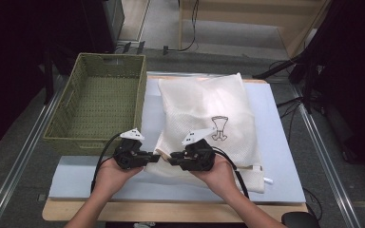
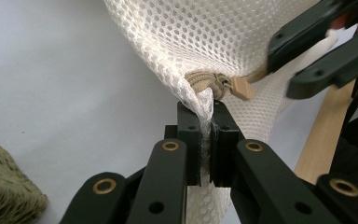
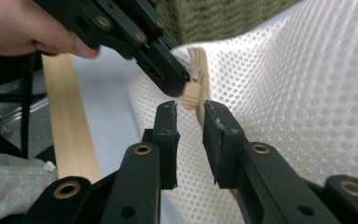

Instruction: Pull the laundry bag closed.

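The basket (image 1: 95,102) walls off the left, while bare mat (image 1: 278,156) lies open right of the mesh bag (image 1: 204,109).

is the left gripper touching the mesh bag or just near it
Touching. In the left gripper view, the left gripper has its fingers closed on a pinched fold of the white mesh bag, just below the tan zipper pull.

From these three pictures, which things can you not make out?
- What the mesh bag holds: in the high view its white netting hides it.
- The small print on the bag: too small there.
- Whether the right tool touches the zipper pull: unclear in its own view.
- The basket: cut off by the left tool's view edge.
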